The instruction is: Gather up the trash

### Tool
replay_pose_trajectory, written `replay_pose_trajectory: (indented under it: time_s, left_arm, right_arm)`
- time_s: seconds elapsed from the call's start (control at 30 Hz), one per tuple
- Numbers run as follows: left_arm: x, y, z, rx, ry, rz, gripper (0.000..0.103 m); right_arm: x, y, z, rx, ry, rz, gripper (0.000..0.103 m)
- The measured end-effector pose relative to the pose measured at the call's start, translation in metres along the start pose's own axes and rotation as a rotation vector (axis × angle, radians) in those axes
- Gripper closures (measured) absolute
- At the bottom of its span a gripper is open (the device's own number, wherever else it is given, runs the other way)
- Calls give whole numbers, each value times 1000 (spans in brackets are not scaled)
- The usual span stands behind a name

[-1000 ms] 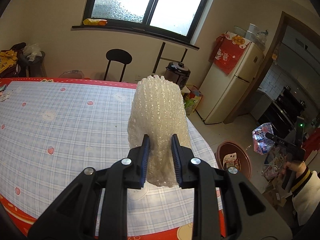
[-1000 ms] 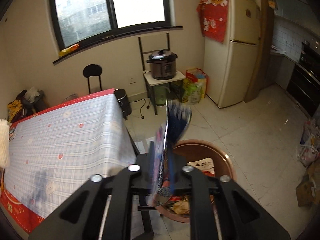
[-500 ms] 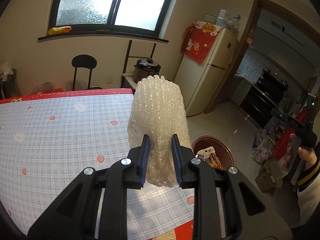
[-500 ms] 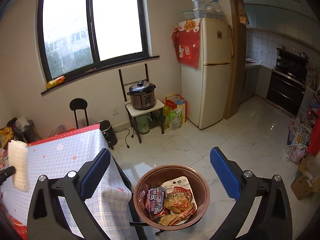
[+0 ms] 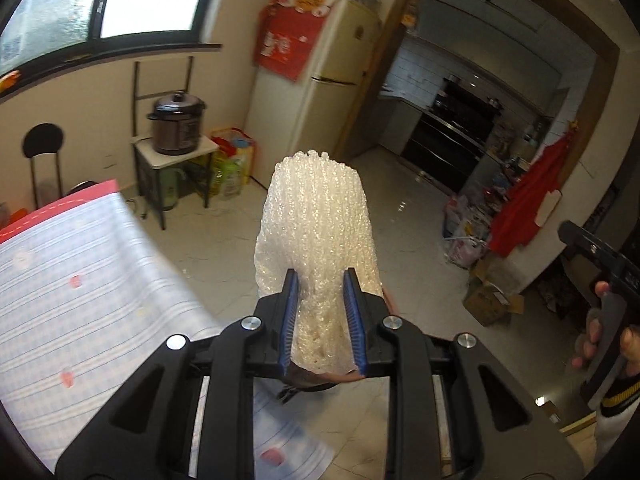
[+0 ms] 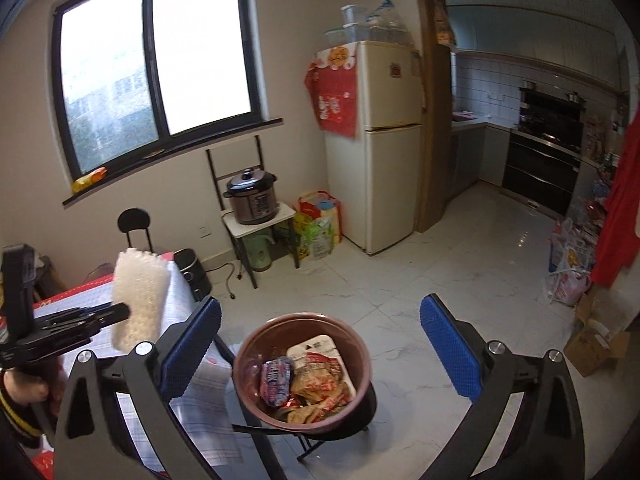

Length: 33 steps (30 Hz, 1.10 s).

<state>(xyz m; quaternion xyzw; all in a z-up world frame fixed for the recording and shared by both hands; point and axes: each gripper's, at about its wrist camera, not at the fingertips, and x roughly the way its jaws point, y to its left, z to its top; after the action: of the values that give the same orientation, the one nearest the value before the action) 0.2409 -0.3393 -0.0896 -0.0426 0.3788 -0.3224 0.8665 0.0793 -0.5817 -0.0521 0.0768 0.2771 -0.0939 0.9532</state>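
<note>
Pinching a white roll of bubble wrap (image 5: 316, 240) by its lower end, the left hand-held gripper (image 5: 322, 320) carried it past the corner of the desk (image 5: 80, 280) with its blue-checked, red-edged cloth, out over the pale tiled floor (image 6: 460, 260). Its blue pads (image 5: 289, 320) pressed into the plastic from both sides, and the roll narrowed a little where they bit. It looked very light and soft, springy rather than stiff, nothing that could break; the film is probably slick, so a firm squeeze low on the roll, across its width, seemed the sensible hold, as it had. The roll's long axis ran straight on from the fingers, its ragged free end pointing away from the holder and tilted upward, leaning slightly in the right wrist view. To the right, the right hand-held gripper (image 6: 320, 344) stood spread wide with nothing between its pads, its jaws having just opened, above the round reddish-brown bin (image 6: 302, 368) on the floor beside the desk. Crumpled snack wrappers (image 6: 308, 380) already lay inside. The bubble wrap was not yet over the bin, I judged, but near it.
</note>
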Motion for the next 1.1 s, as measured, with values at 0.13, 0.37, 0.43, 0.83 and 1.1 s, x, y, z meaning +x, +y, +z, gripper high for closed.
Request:
replay_pose_trajectory:
  time_s: [0.13,0.37,0.43,0.83,1.1]
  left_arm:
    - [47,-26,24,30,7,-115,57]
    - [68,-57,43,111,-39,-100,18]
    - [58,-57,43,123,-50,-90,17]
    - [-72,6,26,112,-131,99,6]
    - [-171,52,9,70,-193,236,6]
  right_arm:
    - [-4,-22,-5,32,4,-44,5]
    - [-15,-43,-15,66,7,-83,5]
    - [-16,-44,-15,76,3,-87,5]
    - [-29,11,-8,57,-14,-35,5]
    - [-49,72,-4,8,-40,-2,5]
